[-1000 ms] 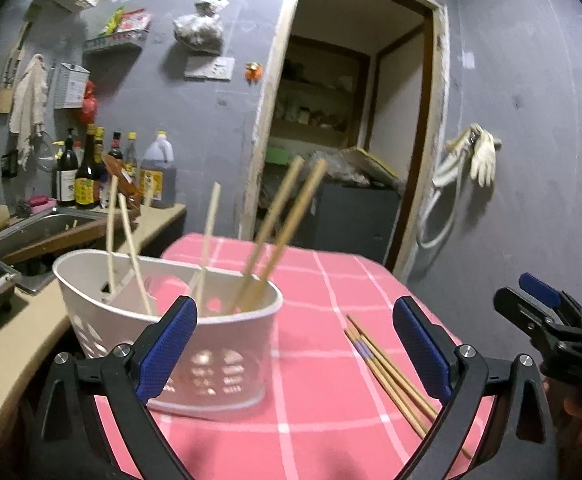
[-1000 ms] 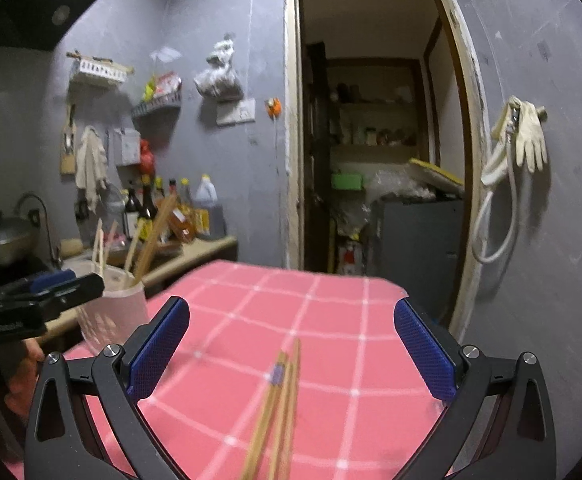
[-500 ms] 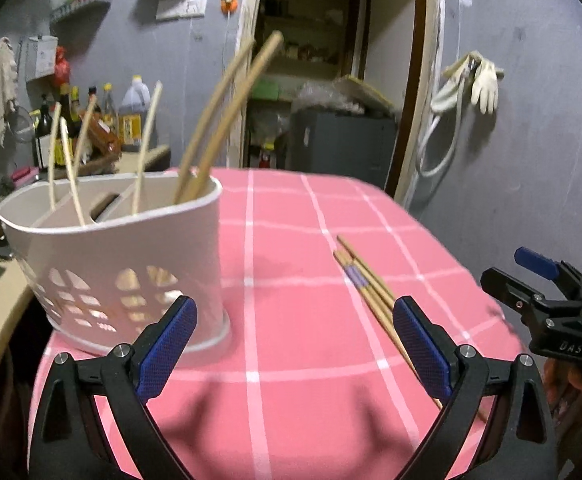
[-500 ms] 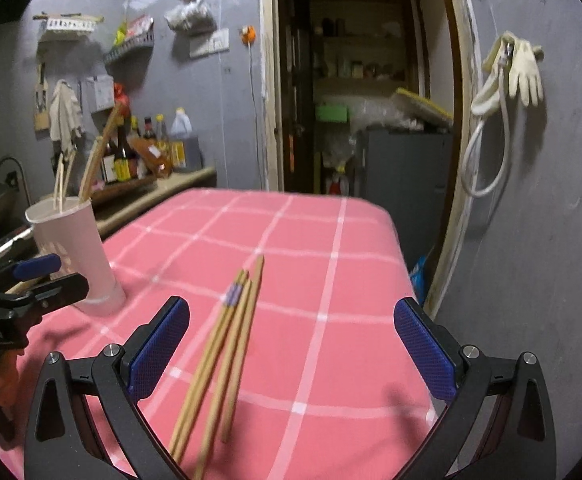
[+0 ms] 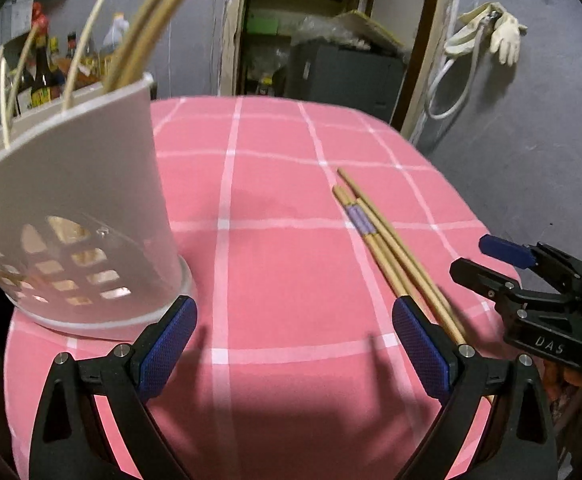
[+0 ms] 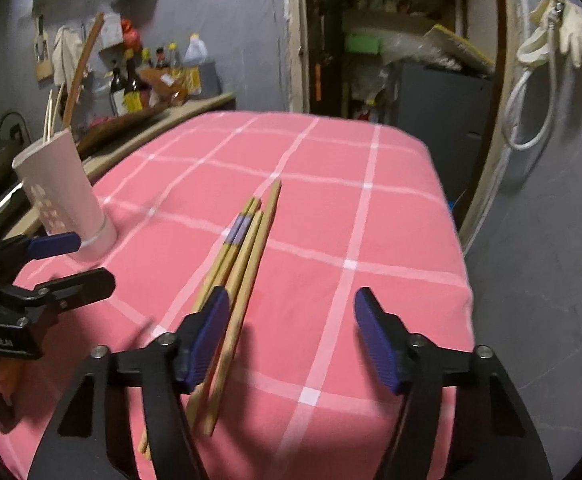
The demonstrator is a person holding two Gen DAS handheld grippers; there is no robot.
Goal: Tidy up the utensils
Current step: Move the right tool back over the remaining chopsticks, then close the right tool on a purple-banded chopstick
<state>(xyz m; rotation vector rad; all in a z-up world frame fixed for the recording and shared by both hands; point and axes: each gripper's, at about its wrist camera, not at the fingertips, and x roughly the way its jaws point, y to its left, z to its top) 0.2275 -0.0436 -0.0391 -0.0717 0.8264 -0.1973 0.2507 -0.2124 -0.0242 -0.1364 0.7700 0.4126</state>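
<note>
Four or so wooden chopsticks (image 6: 247, 256) lie loose in a bundle on the pink checked tablecloth (image 6: 331, 200), running from the middle of the table toward its near edge; two of them carry a purple band. A white perforated utensil holder (image 5: 79, 216) stands at the table's left edge, with several chopsticks already upright inside it.

The right gripper (image 6: 291, 332) hangs low over the near end of the bundle, tilted downward. Its jaws have just been closing and now stand half open. Nothing is between them: the sticks pass beside and under its left finger, not into the gap. The left gripper (image 5: 293, 344) hovers just in front of the holder, also tilted down, with its jaws wide and empty and the holder's base close to its left finger.

To do the pickup well, the right gripper would likely need to shift left until the bundle sits centred between its blue pads (image 6: 207, 332). It should then come down squarely and close across the sticks' width. Thin round sticks may roll or splay, so gripping near the banded section could help to lift them together.
</note>
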